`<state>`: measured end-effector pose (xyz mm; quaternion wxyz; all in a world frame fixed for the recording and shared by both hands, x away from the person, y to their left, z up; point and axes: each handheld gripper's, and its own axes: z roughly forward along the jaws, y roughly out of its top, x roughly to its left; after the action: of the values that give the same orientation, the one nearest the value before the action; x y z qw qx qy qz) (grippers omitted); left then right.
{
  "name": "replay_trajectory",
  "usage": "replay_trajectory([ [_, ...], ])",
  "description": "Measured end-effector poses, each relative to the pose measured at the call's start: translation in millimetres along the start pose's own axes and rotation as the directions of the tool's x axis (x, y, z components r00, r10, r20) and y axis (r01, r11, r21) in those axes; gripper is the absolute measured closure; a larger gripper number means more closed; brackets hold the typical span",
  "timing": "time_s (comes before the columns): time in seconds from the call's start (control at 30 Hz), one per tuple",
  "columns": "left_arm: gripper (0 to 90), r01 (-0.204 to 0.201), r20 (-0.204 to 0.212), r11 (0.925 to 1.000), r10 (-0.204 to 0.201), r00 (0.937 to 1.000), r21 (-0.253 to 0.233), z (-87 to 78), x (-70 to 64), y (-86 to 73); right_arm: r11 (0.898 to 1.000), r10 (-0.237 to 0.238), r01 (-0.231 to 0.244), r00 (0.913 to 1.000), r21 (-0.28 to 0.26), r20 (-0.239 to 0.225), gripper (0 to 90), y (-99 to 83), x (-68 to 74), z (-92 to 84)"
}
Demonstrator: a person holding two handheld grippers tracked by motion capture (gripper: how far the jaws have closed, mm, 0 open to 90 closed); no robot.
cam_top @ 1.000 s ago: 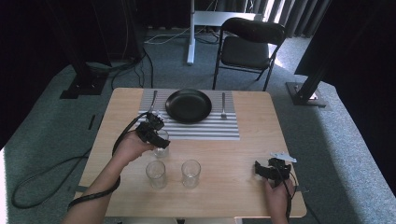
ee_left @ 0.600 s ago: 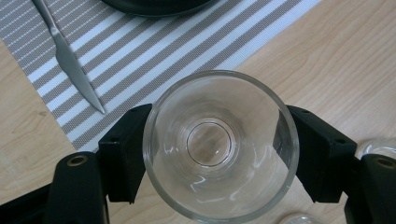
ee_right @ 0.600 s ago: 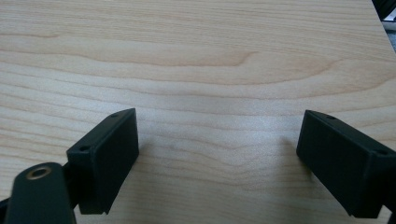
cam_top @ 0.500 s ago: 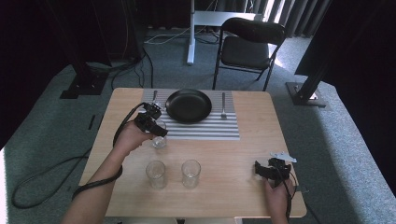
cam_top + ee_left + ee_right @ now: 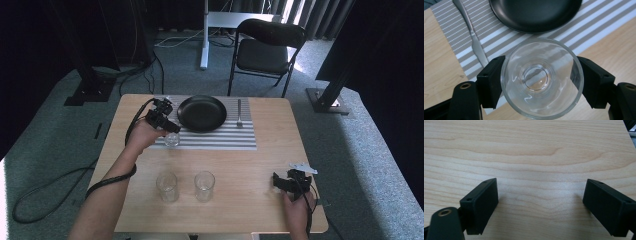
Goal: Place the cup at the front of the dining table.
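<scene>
The left tool [image 5: 541,82] grips a glass [image 5: 541,78], carried in the past second from beside two other glasses [image 5: 186,186] to the striped mat [image 5: 215,141], near the knife [image 5: 475,42] and black plate [image 5: 202,113]. It seems not yet set down. The right tool [image 5: 540,202] rests wide open on the surface [image 5: 250,170].

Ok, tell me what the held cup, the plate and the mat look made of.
Cup: clear glass, likely; the stripes show through its base.
Plate: black, smooth with a soft sheen; ceramic or plastic, can't tell.
Mat: woven-looking fabric or vinyl, grey and white stripes.
</scene>
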<state>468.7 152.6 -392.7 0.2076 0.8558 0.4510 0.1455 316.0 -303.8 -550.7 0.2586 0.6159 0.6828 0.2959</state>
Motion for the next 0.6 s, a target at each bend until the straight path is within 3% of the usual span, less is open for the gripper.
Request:
replay_trajectory([
  [0.2,28.8,0.014,-0.028,0.9998,-0.014,0.9995,-0.011,8.7,8.8,8.0,1.0,0.002,-0.002,1.0,0.001,0.001,12.4,-0.1,0.2,-0.1],
  [0.33,28.8,0.048,-0.021,0.9988,-0.048,0.9986,-0.002,16.3,18.2,11.7,1.0,0.003,-0.003,1.0,0.0,0.002,12.5,-0.1,0.3,-0.1],
  [0.6,28.7,0.076,-0.008,0.9971,-0.076,0.9971,0.005,29.1,31.7,20.0,1.0,0.003,-0.003,1.0,0.001,0.002,12.4,-0.1,0.4,-0.2],
])
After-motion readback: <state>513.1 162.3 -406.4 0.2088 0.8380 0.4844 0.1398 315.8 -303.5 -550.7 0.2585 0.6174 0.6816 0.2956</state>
